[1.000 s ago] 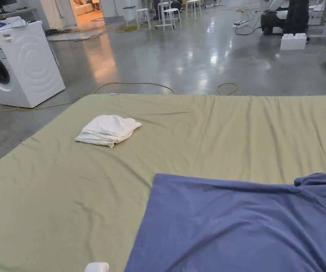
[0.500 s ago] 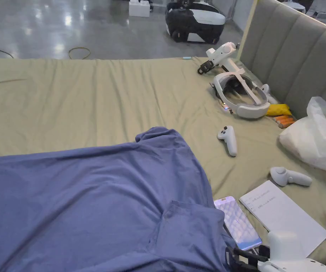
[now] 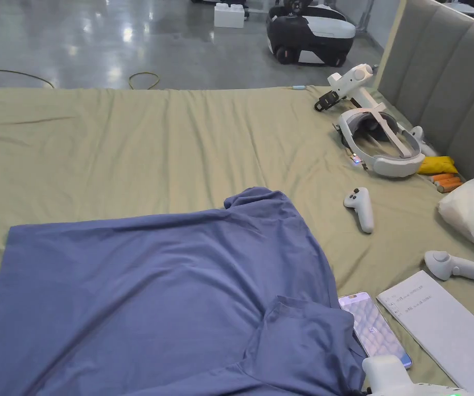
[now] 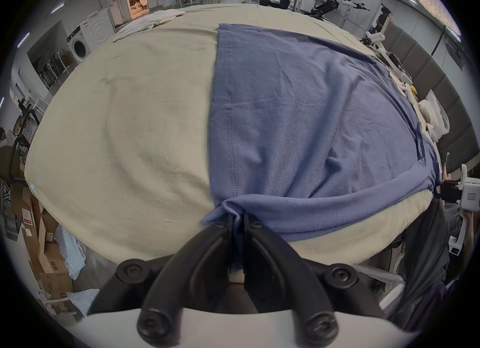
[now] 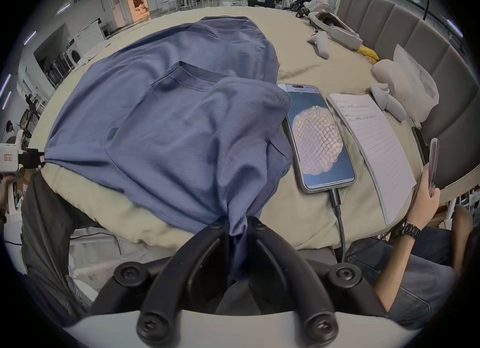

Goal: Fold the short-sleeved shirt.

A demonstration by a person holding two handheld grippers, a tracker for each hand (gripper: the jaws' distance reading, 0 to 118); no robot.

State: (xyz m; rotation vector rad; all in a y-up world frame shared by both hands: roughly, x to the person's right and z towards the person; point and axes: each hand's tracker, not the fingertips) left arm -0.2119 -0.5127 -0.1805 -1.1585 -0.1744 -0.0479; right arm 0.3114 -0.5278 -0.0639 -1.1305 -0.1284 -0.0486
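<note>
Head view: from above the near edge of the bed (image 3: 128, 134), angled down and across toward the grey headboard (image 3: 442, 67) at right. Left gripper view: low at the near edge, close behind the left claw (image 4: 237, 219), facing across the blue shirt (image 4: 298, 109). Right gripper view: same low closeness behind the right claw (image 5: 237, 223). Shared by all three: shirt and bed; shared by head and right gripper views: the phone (image 5: 319, 135).

— Can any writing be read?
— None. The notebook (image 5: 374, 140) carries handwritten lines, too small and blurred to make out.
— Anything on the phone (image 5: 318, 136)?
— A scaly pattern, no legible text.
</note>
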